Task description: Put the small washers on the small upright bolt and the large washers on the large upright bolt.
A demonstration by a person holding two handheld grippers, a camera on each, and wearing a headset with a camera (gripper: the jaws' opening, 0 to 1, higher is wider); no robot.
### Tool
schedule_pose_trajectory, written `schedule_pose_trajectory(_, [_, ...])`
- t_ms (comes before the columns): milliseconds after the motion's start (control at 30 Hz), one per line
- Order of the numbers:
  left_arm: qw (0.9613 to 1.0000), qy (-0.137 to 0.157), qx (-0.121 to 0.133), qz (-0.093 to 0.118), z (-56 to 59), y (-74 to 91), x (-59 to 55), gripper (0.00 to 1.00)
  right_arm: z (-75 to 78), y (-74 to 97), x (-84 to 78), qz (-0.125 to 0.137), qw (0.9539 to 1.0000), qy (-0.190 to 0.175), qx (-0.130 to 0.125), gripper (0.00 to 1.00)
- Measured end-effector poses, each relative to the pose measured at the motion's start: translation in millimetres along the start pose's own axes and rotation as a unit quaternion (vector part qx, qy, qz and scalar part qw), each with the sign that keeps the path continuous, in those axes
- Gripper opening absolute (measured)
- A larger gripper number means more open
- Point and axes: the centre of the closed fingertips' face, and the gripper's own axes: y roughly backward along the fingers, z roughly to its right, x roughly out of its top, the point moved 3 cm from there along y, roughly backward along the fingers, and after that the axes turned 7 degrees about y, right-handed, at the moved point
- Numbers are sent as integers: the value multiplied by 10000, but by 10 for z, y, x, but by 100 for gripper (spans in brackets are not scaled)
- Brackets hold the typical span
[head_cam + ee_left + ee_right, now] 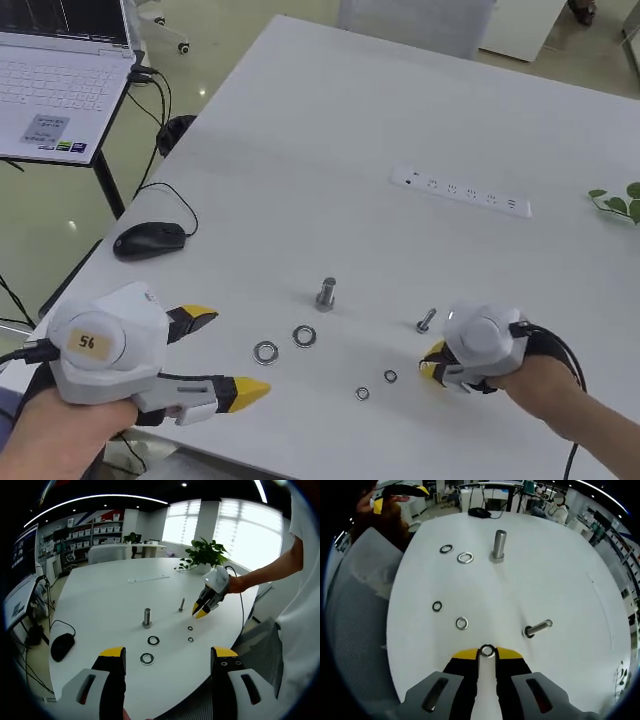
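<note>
Pinching a small washer (487, 651) by its rim, the right tool (487, 656) stands narrow; the left tool (168, 653) gapes wide. The washer is judged light, stiff and slippery.

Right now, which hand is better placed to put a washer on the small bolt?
Right. The right tool is closed on a small washer, with the small bolt just beside it. The left tool is open and empty, over by the large washers.
</note>
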Motion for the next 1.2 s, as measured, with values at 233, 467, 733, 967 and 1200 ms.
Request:
schedule_pose_trajectory(233, [10000,-9,-1,12,-3,7,14,68,170,203,-6,167,9985,-410,-329,12])
schedule_pose_trajectory(467, [10000,-38,-14,2,4,9,15,68,365,368,8,260,9962,-598,-581,12])
schedule_pose_trajectory(733, [10000,-53,-30,5,10,0,22,68,519,452,156,289,9964,-450,-661,12])
schedule_pose_trajectory(967, [10000,-41,-21,13,9,1,20,68,592,428,270,242,9976,-267,-585,12])
schedule_pose_trajectory(1200, [10000,-32,6,3,-13,18,14,68,666,389,350,195,9983,-185,-517,12])
